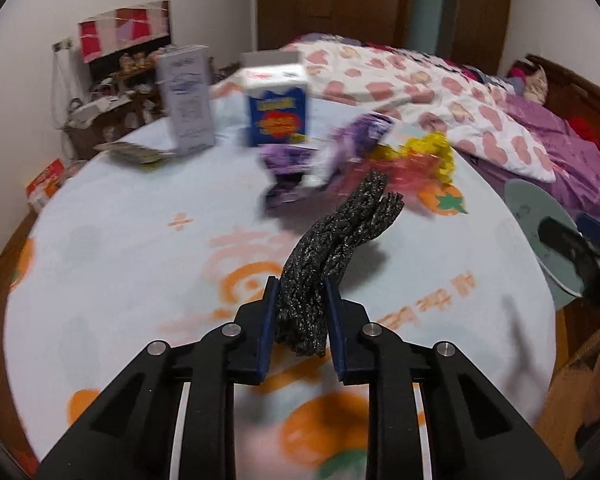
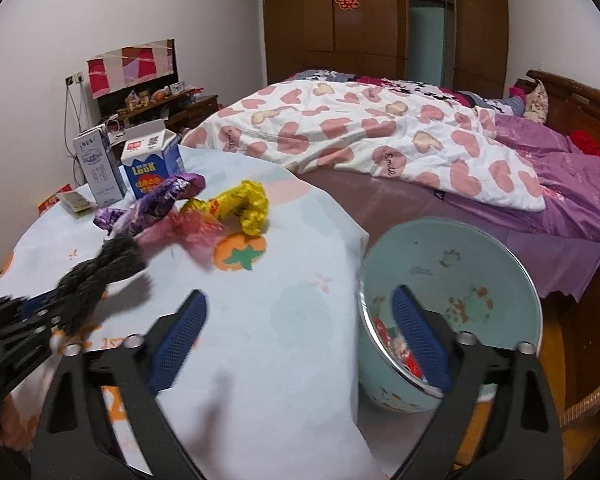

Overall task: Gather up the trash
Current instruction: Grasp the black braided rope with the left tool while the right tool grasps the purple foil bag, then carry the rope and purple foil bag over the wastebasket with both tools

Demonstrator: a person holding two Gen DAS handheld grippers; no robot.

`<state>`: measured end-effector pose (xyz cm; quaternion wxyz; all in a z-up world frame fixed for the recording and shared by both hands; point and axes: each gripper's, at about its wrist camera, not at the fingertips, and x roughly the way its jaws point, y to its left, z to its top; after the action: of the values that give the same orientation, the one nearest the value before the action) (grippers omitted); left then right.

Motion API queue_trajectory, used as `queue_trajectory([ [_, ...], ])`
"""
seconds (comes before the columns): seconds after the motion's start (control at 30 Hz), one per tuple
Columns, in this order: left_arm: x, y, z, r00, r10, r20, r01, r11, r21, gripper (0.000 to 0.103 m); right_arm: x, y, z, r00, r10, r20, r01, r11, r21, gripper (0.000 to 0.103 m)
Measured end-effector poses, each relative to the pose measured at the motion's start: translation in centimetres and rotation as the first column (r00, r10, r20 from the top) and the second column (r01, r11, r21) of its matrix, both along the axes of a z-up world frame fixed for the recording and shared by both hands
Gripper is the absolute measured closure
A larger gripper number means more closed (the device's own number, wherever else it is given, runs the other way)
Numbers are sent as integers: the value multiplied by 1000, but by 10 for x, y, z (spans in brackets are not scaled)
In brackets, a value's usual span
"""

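My left gripper (image 1: 301, 300) is shut on a dark glittery crumpled wrapper (image 1: 340, 236) and holds it above the round table (image 1: 120, 264); the wrapper also shows in the right wrist view (image 2: 100, 272). Purple wrappers (image 1: 300, 168), a yellow wrapper (image 1: 432, 152) and a pink wrapper (image 1: 400, 172) lie in a heap past it. My right gripper (image 2: 300, 340) is open and empty, over the table's right edge, next to a light blue trash bin (image 2: 460, 272) that holds some trash.
A grey carton (image 1: 188, 100) and a blue-and-white carton (image 1: 276, 108) stand at the table's far side, with a flat card (image 1: 134, 152) beside them. A bed with a heart-patterned quilt (image 2: 360, 136) lies behind. A wicker basket (image 1: 580, 392) is low at right.
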<state>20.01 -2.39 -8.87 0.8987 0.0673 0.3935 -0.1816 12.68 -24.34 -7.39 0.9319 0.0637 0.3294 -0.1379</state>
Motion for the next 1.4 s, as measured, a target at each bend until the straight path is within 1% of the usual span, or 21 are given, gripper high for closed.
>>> queue_trajectory([
  [0.07, 1, 17, 3, 999, 43, 3, -42, 999, -10, 81, 9, 3, 1, 1000, 15, -4, -15, 1000, 12, 20],
  [0.17, 4, 47, 9, 991, 134, 15, -134, 991, -22, 81, 28, 14, 3, 999, 41, -5, -41, 999, 21, 20],
  [0.23, 9, 69, 13, 979, 202, 32, -201, 979, -22, 81, 41, 22, 4, 998, 59, -4, -59, 998, 38, 20],
  [0.3, 16, 85, 17, 967, 251, 40, -249, 968, -32, 81, 54, 31, 7, 997, 75, 2, -75, 996, 53, 20],
  [0.43, 21, 107, 20, 948, 312, 58, -310, 950, -44, 81, 86, 55, 14, 993, 114, 22, -115, 991, 63, 23],
  [0.53, 26, 122, 19, 939, 340, 48, -337, 939, -64, 81, 116, 69, 15, 992, 122, 25, -124, 989, 85, 23],
  [0.63, 32, 136, 16, 930, 365, 39, -362, 930, -67, 81, 147, 77, 6, 994, 108, -14, -105, 986, 129, 24],
  [0.67, 34, 139, 16, 928, 371, 36, -368, 927, -68, 81, 157, 78, 0, 995, 90, -46, -83, 987, 140, 25],
  [0.7, 34, 144, 14, 925, 379, 30, -377, 924, -70, 81, 166, 78, -7, 994, 71, -78, -59, 988, 146, 28],
  [0.73, 35, 149, 13, 922, 386, 24, -384, 921, -71, 81, 173, 78, -14, 993, 66, -101, -48, 984, 173, 30],
  [0.77, 36, 153, 11, 919, 394, 19, -392, 917, -71, 81, 177, 78, -20, 991, 72, -114, -48, 979, 196, 38],
  [0.8, 37, 154, 10, 917, 398, 16, -396, 915, -71, 81, 178, 79, -25, 990, 81, -119, -54, 976, 210, 52],
  [0.83, 37, 157, 9, 915, 403, 13, -402, 913, -70, 81, 179, 78, -27, 988, 89, -123, -60, 974, 218, 53],
  [0.87, 36, 160, 8, 913, 407, 11, -406, 911, -71, 81, 179, 79, -28, 988, 100, -117, -72, 972, 223, 58],
  [0.9, 36, 163, 8, 911, 412, 10, -411, 909, -71, 81, 176, 79, -27, 988, 114, -101, -88, 969, 230, 60],
  [0.97, 34, 166, 8, 909, 417, 11, -415, 907, -73, 81, 168, 80, -20, 985, 156, -67, -135, 958, 253, 62],
  [1.1, 28, 164, 16, 908, 419, 25, -416, 906, -78, 81, 139, 86, 2, 976, 217, 12, -214, 948, 236, 63],
  [1.2, 23, 158, 21, 911, 410, 41, -406, 911, -76, 81, 114, 89, 19, 963, 260, 65, -268, 941, 206, 63],
  [1.33, 12, 150, 28, 916, 398, 53, -394, 916, -69, 81, 83, 81, 31, 955, 281, 94, -295, 936, 192, 63],
  [1.4, 6, 145, 30, 919, 389, 59, -386, 920, -63, 81, 65, 71, 31, 959, 266, 92, -280, 939, 199, 63],
])
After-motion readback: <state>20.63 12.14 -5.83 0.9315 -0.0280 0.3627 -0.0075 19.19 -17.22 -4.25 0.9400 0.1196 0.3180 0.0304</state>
